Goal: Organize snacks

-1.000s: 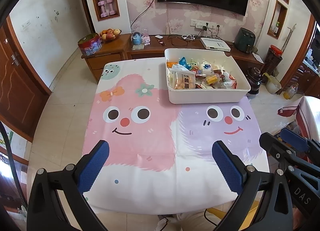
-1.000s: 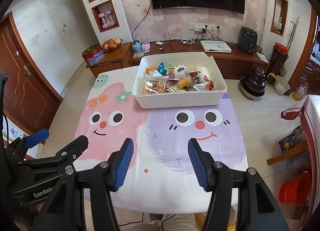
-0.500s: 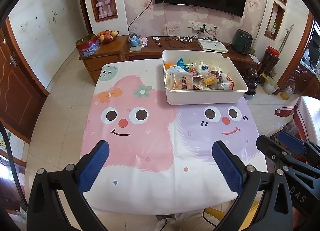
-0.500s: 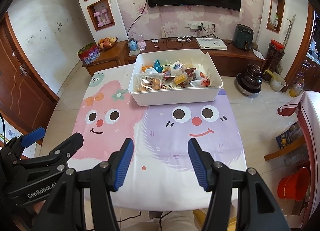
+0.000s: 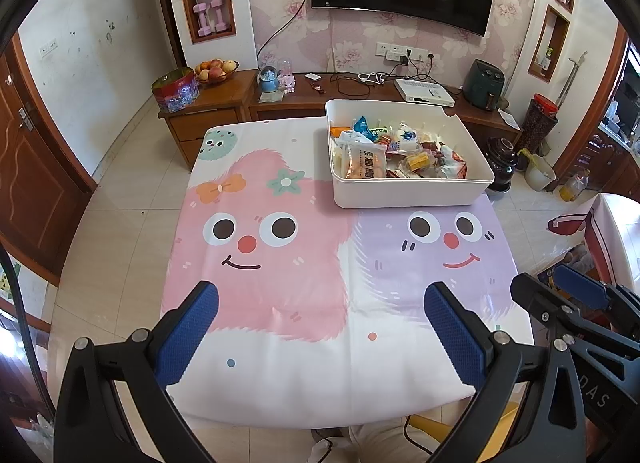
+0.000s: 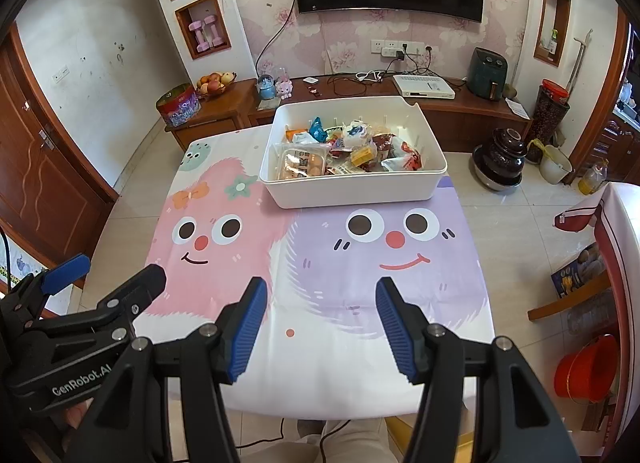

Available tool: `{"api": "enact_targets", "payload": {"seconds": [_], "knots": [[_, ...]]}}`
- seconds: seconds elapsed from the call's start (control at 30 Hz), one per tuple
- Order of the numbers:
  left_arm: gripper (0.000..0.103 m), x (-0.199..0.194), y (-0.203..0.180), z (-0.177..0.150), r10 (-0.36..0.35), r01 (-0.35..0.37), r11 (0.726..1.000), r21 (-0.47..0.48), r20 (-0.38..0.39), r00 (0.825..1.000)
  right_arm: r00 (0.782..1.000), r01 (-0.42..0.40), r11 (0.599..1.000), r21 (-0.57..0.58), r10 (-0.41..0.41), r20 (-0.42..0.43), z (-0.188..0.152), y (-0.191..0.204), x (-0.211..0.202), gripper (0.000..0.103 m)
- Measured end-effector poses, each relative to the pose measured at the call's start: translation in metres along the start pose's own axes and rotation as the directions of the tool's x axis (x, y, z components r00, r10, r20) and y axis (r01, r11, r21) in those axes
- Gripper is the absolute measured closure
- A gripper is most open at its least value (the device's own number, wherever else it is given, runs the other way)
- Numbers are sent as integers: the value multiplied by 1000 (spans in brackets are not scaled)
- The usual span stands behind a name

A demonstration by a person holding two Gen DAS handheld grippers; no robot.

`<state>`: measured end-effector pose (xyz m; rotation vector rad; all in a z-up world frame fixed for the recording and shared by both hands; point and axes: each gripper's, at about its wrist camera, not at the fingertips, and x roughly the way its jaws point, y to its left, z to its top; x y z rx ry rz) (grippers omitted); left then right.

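Observation:
A white plastic bin [image 5: 408, 191] stands at the far right of the table, filled with several wrapped snacks [image 5: 394, 155]; it also shows in the right wrist view [image 6: 352, 189] with the snacks [image 6: 348, 153] inside. My left gripper [image 5: 318, 301] is open and empty, held high over the table's near edge. My right gripper [image 6: 320, 295] is open and empty, also above the near edge. Each gripper shows in the other's view: the right one [image 5: 560, 295], the left one [image 6: 108, 275].
The table wears a pink and purple cartoon cloth [image 5: 280, 263]. Behind it a wooden TV bench [image 5: 224, 103] holds a fruit bowl [image 5: 216, 69] and a tin. A dark pot [image 6: 500, 155] and a red bucket [image 6: 584, 367] stand on the floor at right.
Both grippers have drawn back and up from the table, so the bin looks smaller and farther. Both stay open and empty.

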<state>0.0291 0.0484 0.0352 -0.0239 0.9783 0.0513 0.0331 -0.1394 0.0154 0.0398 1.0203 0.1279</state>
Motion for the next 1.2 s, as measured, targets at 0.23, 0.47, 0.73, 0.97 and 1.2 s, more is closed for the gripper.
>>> {"api": "enact_targets", "payload": {"seconds": [0.23, 0.47, 0.73, 0.97, 1.2], "knots": [[1, 0, -3, -1, -3, 3, 1000, 1, 0, 1000, 1000, 0, 1000, -1, 0, 0, 0, -1, -1, 46], [1, 0, -6, -4, -4, 4, 1000, -1, -2, 1000, 1000, -1, 1000, -2, 1, -1, 0, -2, -1, 46], [1, 0, -5, -5, -3, 3, 1000, -1, -1, 1000, 1000, -1, 1000, -2, 1, -2, 0, -2, -1, 46], [1, 0, -5, -7, -6, 6, 1000, -2, -1, 1000, 1000, 1, 1000, -2, -1, -2, 0, -3, -1, 46], [1, 0, -7, -7, -6, 6, 1000, -4, -3, 1000, 1000, -1, 1000, -4, 1, -3, 0, -4, -1, 46]]}}
